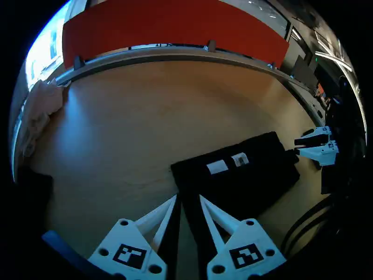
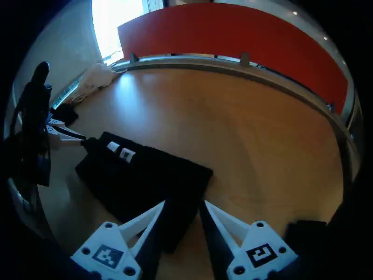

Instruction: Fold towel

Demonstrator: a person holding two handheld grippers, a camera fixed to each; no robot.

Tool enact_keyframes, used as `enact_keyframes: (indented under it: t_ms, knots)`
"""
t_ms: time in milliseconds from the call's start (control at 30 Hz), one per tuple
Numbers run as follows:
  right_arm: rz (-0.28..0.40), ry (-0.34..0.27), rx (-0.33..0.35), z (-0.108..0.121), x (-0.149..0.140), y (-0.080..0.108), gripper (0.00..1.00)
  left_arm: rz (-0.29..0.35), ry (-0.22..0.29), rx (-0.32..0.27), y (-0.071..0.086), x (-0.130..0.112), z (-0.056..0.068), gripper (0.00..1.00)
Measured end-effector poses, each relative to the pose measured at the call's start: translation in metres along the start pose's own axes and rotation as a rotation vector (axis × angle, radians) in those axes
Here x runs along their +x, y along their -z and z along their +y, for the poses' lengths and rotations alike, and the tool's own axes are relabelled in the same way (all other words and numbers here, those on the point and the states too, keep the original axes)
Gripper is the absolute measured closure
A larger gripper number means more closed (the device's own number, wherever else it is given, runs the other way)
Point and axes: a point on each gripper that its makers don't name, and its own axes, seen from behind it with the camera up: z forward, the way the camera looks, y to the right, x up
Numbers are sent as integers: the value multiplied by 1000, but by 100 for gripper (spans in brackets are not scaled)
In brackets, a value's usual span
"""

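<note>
The black folded towel (image 1: 242, 179) lies flat as a thick oblong on the pale wooden tabletop (image 1: 140, 121), towards the near side of it, with two small white labels (image 1: 227, 163) side by side on its upper face. I hold one end of it with each tool.

In the left gripper view, one corner of the towel runs in between the white fingers of my left gripper (image 1: 189, 198). Those jaws stand drawn close together and nip the cloth at that corner. The right gripper view shows the same tool from farther off, its tips meeting on the towel's corner by the labels.

My right gripper (image 2: 183, 204) sits over the opposite corner. The cloth reaches down between its two fingers, which stand a little apart. Whether they press on the cloth I cannot tell.

Beyond the towel the tabletop stretches bare to its far edge, where a long orange-red partition panel (image 2: 242, 37) stands upright along a grey rail (image 2: 261, 70). A crumpled heap of pale cloth (image 2: 95, 74) rests in the table's far corner, well apart from the towel, below a bright window (image 2: 116, 23).
</note>
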Motion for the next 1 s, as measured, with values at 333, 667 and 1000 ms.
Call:
enact_keyframes:
  t_ms: [333,667,1000]
  knots:
    - [6,30,-18,2,1,0,24,19,6,32,0,7,-12,45]
    - [14,38,-21,5,1,3,0,38,23,75,2,10,-24,7]
    - [22,47,-15,3,3,6,0,66,62,98,18,11,-31,7]
